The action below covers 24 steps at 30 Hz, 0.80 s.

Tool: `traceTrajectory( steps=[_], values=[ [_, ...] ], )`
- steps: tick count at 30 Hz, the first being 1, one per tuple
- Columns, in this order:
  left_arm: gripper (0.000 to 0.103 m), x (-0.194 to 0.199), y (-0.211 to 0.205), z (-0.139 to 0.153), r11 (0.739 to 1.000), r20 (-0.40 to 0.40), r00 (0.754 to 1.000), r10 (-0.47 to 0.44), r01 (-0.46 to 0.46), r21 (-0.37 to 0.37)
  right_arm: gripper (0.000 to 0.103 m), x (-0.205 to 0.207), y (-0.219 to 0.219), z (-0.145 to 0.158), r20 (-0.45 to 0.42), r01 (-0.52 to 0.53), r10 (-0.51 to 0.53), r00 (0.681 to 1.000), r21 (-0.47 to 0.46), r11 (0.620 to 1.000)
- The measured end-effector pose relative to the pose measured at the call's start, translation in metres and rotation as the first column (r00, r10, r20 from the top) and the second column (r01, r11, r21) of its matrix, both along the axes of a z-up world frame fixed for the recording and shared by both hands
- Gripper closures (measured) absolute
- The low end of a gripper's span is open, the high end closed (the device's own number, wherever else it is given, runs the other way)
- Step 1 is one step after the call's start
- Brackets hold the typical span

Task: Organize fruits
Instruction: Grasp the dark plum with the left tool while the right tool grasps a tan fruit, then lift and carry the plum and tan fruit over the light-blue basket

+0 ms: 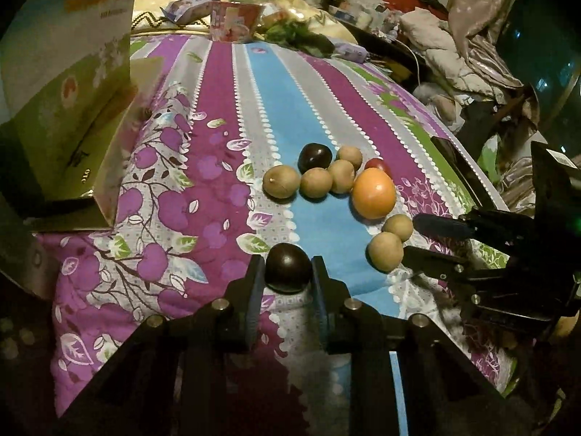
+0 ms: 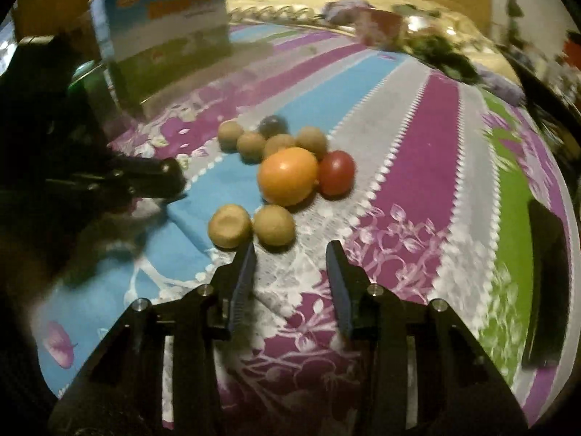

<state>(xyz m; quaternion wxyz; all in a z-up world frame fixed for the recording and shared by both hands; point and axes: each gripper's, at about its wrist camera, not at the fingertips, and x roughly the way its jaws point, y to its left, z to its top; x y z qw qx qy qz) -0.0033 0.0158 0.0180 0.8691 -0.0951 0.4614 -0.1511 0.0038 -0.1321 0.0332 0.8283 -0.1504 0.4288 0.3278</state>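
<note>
My left gripper (image 1: 287,270) is shut on a dark plum (image 1: 288,268) just above the striped bedspread (image 1: 203,167). Ahead lie another dark plum (image 1: 315,157), several tan round fruits (image 1: 281,182), an orange (image 1: 373,193) and a small red tomato (image 1: 378,165). Two more tan fruits (image 1: 386,251) lie nearer, beside my right gripper (image 1: 414,239) at the right edge. In the right wrist view my right gripper (image 2: 290,258) is open and empty, just short of two tan fruits (image 2: 274,225), with the orange (image 2: 288,175) and tomato (image 2: 337,172) behind them.
An open cardboard box (image 1: 69,138) stands on the bed at the left; it also shows in the right wrist view (image 2: 163,36). Packets and greens (image 1: 236,21) lie at the far end of the bed. A dark flat object (image 2: 546,283) lies near the right bed edge.
</note>
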Motion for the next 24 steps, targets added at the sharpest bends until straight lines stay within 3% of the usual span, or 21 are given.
traceTrajectory(
  steps=[6, 10, 13, 20, 24],
  values=[
    [0.077, 0.003, -0.002, -0.002, 1.0, -0.002, 1.0, -0.007, 0.007, -0.004, 0.061, 0.009, 0.01, -0.003, -0.002, -0.046, 0.046, 0.999, -0.007, 0.999],
    [0.077, 0.003, -0.002, -0.002, 1.0, -0.001, 1.0, -0.007, 0.007, -0.002, 0.076, 0.013, 0.012, -0.004, 0.0, -0.044, 0.044, 0.999, -0.019, 0.999],
    [0.077, 0.005, -0.003, -0.001, 1.0, 0.002, 1.0, -0.007, 0.007, 0.011, 0.078, 0.009, 0.01, -0.003, 0.005, -0.015, 0.015, 1.0, -0.021, 1.0],
    [0.077, 0.002, -0.001, 0.014, 0.997, 0.02, 0.998, 0.063, -0.063, 0.038, 0.078, -0.003, -0.004, 0.019, 0.029, 0.191, -0.192, 0.981, 0.029, 0.981],
    [0.077, -0.005, 0.007, 0.042, 0.986, 0.043, 0.991, 0.129, -0.133, 0.102, 0.078, -0.015, -0.018, 0.05, 0.065, 0.383, -0.386, 0.92, 0.062, 0.922]
  ],
)
